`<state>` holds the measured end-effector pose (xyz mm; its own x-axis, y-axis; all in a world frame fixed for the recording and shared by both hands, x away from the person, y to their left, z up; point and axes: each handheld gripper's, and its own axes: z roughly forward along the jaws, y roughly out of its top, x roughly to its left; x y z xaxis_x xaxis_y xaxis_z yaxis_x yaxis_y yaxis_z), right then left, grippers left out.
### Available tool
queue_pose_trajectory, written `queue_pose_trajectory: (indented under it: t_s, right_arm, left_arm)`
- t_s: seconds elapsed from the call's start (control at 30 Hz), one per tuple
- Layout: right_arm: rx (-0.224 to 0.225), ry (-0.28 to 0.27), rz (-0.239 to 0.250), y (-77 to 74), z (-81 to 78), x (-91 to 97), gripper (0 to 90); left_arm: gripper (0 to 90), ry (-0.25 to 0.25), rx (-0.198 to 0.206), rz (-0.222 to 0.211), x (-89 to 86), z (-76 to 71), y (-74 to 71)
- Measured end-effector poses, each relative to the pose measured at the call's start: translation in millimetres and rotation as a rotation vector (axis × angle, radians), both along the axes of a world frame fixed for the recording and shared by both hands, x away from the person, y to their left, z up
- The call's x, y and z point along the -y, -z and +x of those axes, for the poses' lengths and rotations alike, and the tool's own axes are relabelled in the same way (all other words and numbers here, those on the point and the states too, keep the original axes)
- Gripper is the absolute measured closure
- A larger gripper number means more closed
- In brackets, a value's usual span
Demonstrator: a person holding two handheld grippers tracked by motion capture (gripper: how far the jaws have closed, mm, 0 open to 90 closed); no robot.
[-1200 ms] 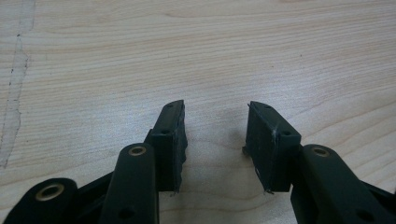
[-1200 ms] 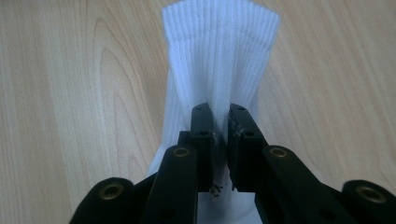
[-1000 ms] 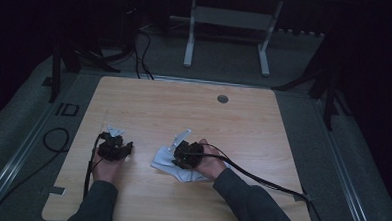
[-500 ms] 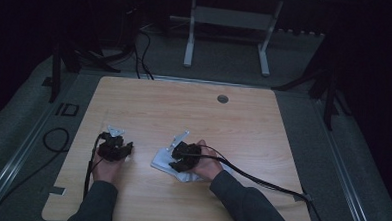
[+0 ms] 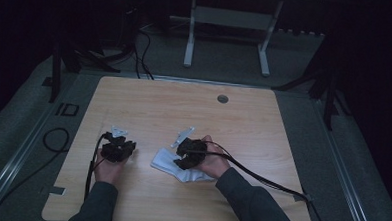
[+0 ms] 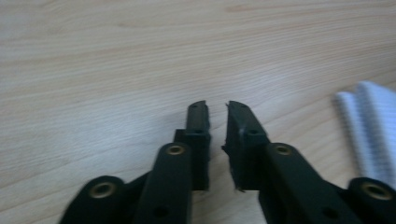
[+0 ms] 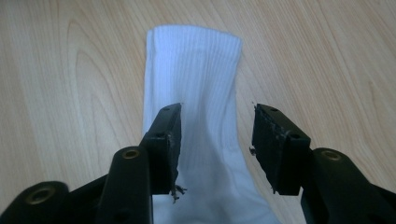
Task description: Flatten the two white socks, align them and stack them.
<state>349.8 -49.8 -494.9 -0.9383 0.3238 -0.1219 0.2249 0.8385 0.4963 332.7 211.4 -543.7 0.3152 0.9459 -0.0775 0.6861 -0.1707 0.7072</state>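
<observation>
On the white sock (image 7: 194,84), no legible writing.

"ID" mark (image 5: 67,109) on the floor strip, left of table (image 5: 243,117)

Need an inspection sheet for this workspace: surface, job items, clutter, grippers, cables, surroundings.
Surface: wooden table, bare light wood, with a round grommet near the far edge.
Job's things: one white sock lying flat on the table, ribbed cuff pointing away from the right gripper.
Clutter: nothing seen.
Grippers: left gripper nearly shut on nothing over bare wood, jaws have just been closing; right gripper open over the sock, jaws have just been opening, pads not pressing the fabric.
Cables: one black cable trails from the right gripper off the table's right edge; another loops from the left.
Surroundings: dim room, grey floor, a white frame stand beyond the table.
</observation>
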Motion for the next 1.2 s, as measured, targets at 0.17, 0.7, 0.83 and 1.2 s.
queue_pose_trajectory:
  t_s: [0.17,0.7,0.83,1.2]
  right_arm:
    - [0.008,0.023,0.011,-3.9,1.2,8.6,53.4]
    - [0.031,0.102,-0.007,-15.2,-1.6,53.0,55.2]
    - [0.033,0.132,-0.004,-17.8,-1.0,63.0,56.6]
    - [0.013,0.178,-0.001,-13.1,-2.7,82.5,58.9]
  left_arm:
    - [88.6,0.084,0.045,0.003,19.3,-5.6,-13.6]
    - [88.3,0.260,0.027,0.014,79.1,-7.6,-9.0]
    - [87.9,0.272,-0.001,0.054,83.8,-7.1,-0.3]
    - [88.2,0.281,-0.011,0.064,87.8,-10.5,7.3]
